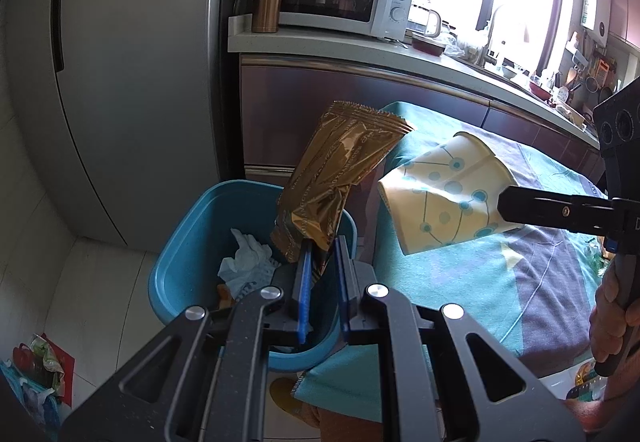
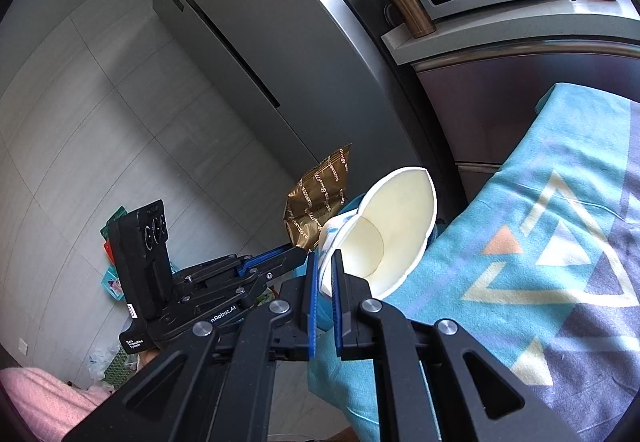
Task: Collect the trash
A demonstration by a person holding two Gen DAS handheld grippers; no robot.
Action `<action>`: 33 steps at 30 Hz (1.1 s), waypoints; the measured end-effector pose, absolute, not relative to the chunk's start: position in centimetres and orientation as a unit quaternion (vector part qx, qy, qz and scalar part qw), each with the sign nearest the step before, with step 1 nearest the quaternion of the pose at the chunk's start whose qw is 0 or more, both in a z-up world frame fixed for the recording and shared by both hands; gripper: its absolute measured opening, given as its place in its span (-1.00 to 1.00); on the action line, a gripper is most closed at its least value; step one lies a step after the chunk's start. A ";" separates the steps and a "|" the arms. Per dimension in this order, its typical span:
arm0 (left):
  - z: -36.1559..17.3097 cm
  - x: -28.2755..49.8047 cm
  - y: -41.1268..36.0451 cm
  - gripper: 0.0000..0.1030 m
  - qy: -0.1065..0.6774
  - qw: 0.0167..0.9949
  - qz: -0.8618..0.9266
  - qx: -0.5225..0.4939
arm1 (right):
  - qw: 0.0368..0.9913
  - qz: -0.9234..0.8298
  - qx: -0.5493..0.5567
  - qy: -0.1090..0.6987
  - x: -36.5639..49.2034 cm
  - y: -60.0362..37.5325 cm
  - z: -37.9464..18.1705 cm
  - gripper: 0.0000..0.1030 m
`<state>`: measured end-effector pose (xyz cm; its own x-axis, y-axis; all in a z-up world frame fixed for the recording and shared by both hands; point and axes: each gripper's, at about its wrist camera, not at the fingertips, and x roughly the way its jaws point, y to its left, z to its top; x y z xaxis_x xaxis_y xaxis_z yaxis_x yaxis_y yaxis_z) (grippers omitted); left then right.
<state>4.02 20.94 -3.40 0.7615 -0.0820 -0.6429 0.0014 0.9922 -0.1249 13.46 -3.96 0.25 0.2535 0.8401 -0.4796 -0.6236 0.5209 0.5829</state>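
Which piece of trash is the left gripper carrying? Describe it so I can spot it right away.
Find the tall grey fridge, then the blue bin on the floor at its foot. Directly above the bin's rim, the left gripper is shut on a crinkled gold foil wrapper standing upright. Unlike the pale paper cup with teal dots beside it, it is shiny, flat and gold-brown.
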 end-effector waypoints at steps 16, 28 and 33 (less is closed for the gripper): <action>-4.9 5.0 22.4 -0.77 0.358 0.931 -0.002 -0.066 | 0.771 0.471 0.126 0.411 13.3 -1.8 0.0 -0.89; -6.3 6.2 23.2 -0.77 0.375 0.924 0.013 -0.070 | 0.769 0.466 0.112 0.423 13.7 -0.3 -0.4 -0.89; -6.7 6.8 23.4 -0.77 0.382 0.921 0.017 -0.072 | 0.766 0.466 0.106 0.431 13.9 0.4 -0.8 -0.89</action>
<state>6.83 23.39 -6.74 0.7083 -0.0241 -0.7055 -0.0854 0.9892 -0.1195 13.95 0.42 -0.76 0.1953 0.8044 -0.5610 -0.6224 0.5438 0.5630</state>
